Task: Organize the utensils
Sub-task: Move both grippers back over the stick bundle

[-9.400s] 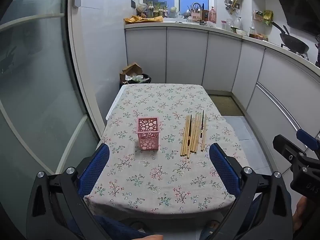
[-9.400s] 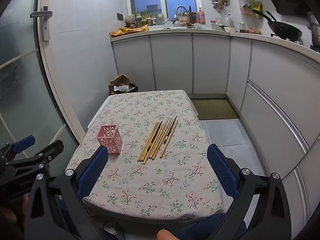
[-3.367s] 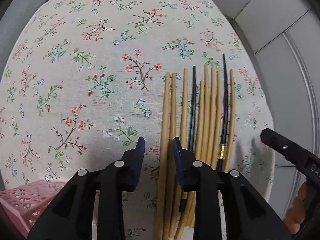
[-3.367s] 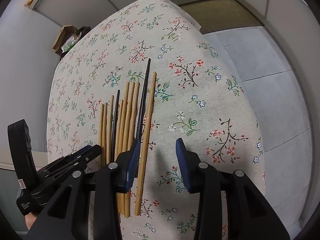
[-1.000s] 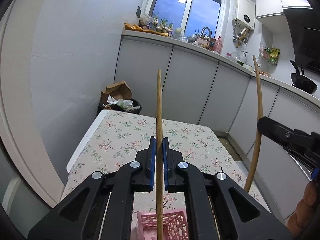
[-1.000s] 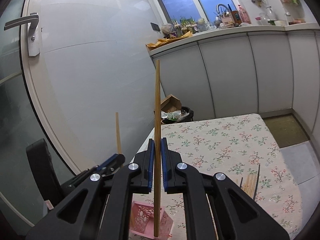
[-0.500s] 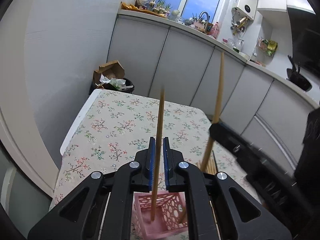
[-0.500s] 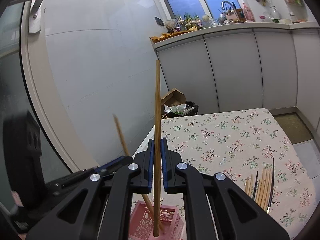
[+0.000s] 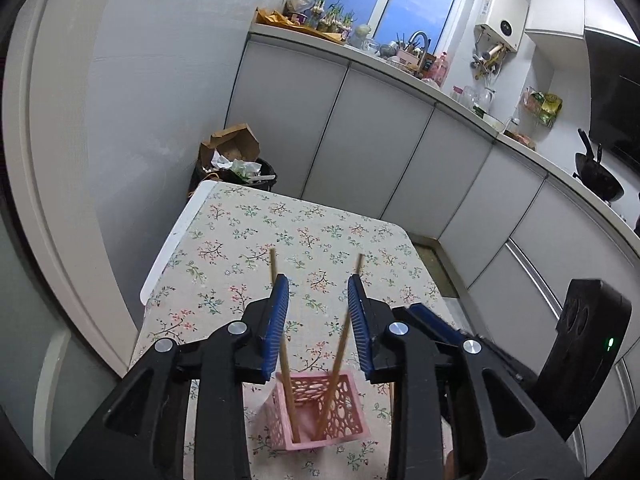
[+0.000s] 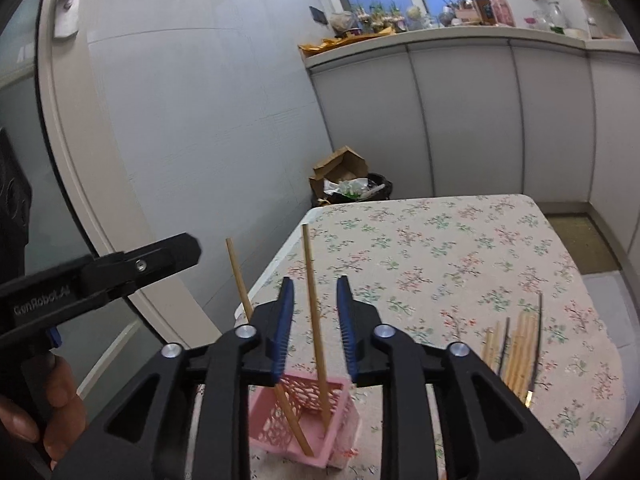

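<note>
The fingers of the left gripper [image 9: 316,312] and of the right gripper [image 10: 314,312] have just been spreading and are seen parted, no pad pressing on either wooden chopstick [image 9: 285,354], both of which now stand leaning inside the pink holder [image 9: 344,436] near the desk's [image 9: 240,240] near edge. The release is best finished by drawing each gripper straight up and back, so that no stick is caught and the light holder is not tipped. Open cloth is left beyond the holder, the remaining chopsticks [image 10: 516,356] lying well apart, near the desk's right edge.
</note>
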`<control>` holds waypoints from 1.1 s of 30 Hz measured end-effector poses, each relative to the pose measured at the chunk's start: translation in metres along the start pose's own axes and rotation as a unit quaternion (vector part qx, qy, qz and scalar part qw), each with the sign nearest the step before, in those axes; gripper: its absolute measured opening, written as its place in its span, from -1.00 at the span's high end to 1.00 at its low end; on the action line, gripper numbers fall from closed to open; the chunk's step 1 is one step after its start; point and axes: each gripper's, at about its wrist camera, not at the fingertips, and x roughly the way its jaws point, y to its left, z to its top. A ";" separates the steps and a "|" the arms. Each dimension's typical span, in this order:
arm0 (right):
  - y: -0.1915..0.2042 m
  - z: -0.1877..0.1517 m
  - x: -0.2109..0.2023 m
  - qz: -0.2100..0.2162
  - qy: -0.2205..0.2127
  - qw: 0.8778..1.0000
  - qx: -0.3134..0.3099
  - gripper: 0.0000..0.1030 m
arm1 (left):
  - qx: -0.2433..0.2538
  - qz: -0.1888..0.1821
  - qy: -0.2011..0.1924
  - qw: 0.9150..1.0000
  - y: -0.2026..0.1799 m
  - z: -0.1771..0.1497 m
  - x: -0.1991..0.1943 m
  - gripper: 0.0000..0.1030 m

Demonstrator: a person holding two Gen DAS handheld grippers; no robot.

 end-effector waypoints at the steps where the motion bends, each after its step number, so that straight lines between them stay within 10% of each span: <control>1: -0.004 0.003 -0.007 -0.002 0.000 1.000 0.003 0.41 | 0.002 0.005 0.005 1.000 -0.005 0.000 -0.001 0.42; 7: -0.039 0.027 -0.073 -0.038 -0.032 0.998 0.025 0.01 | 0.028 0.026 0.025 0.999 -0.041 -0.002 -0.007 0.28; 14: -0.086 0.020 -0.124 -0.136 -0.025 0.990 0.034 -0.31 | 0.083 0.026 0.018 0.996 -0.106 -0.012 -0.015 -0.45; 21: -0.101 0.020 -0.147 -0.210 -0.063 0.976 0.007 -0.66 | 0.129 0.028 0.014 0.991 -0.157 -0.026 -0.007 -0.64; 33: -0.159 0.016 -0.136 -0.273 -0.021 0.962 0.021 -0.72 | 0.130 0.030 0.078 0.988 -0.187 -0.051 0.054 -0.67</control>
